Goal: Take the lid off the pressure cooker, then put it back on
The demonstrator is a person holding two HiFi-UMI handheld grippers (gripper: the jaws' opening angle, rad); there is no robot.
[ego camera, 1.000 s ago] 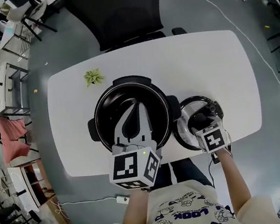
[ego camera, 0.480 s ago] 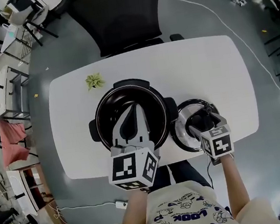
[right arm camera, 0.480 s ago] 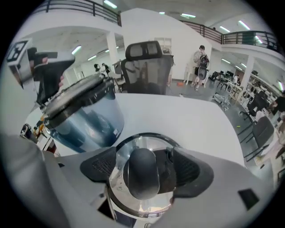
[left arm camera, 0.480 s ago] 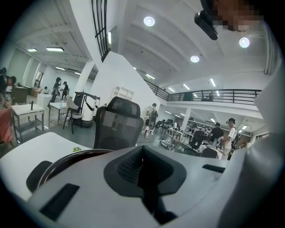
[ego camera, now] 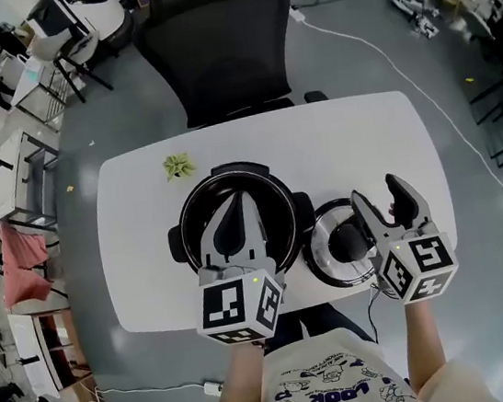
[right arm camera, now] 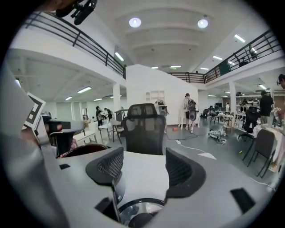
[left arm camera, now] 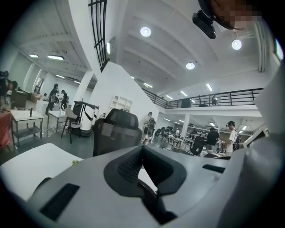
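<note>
Overhead, the head view looks down on a white rounded-rectangle table (ego camera: 354,139). A round black pressure cooker pot (ego camera: 275,192) stands uncovered near the middle of the table's front edge. Its round lid (ego camera: 332,247), shiny metal at the rim with a black centre, lies flat on the table. The lid is just beside the pot's right side, close to the front edge. A small green leafy sprig (ego camera: 178,167) lies toward the back-left corner, apart from the pot. A black mesh office chair (ego camera: 217,52) stands on the grey floor behind the table's back edge.

A person in a cream printed T-shirt (ego camera: 324,385) is at the front edge, holding a white two-jaw gripper in each hand. The left gripper (ego camera: 237,199) reaches out over the open pot. Its jaws are clenched together with nothing between them, and in the left gripper view its black pads (left arm camera: 127,167) meet in front of the chair.

The right gripper (ego camera: 380,194) hovers above the right part of the lid, not touching it. Its jaws have just been closing a little, yet they stand well apart and hold nothing. In the right gripper view only bare table top and the lid's shiny rim (right arm camera: 138,209) show between its ribbed pads (right arm camera: 109,167).
</note>
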